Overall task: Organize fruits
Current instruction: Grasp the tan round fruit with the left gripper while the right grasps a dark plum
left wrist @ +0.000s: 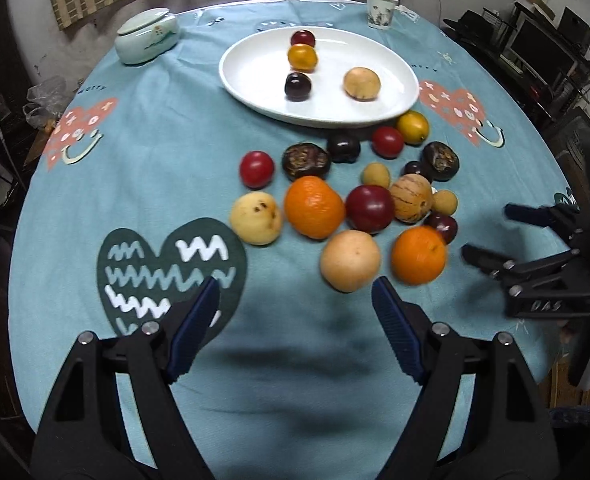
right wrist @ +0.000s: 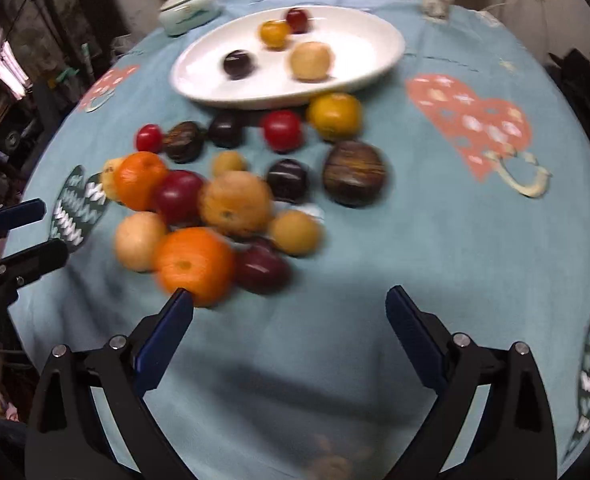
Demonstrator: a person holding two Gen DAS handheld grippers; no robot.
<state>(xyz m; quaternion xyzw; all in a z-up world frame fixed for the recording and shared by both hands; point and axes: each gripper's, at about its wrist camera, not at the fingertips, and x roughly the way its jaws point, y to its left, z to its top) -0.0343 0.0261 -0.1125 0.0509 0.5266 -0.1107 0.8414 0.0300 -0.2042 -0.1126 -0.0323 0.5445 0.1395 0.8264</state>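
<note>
While both grippers hover low (jaws spread, empty), the right gripper [right wrist: 289, 306] nears an orange [right wrist: 195, 266].

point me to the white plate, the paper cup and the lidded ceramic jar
white plate [left wrist: 375, 114], left wrist view, bare front rim.
paper cup [left wrist: 380, 12], left wrist view, middle of its printed side.
lidded ceramic jar [left wrist: 147, 40], left wrist view, front of its pale green body below the lid.
</note>
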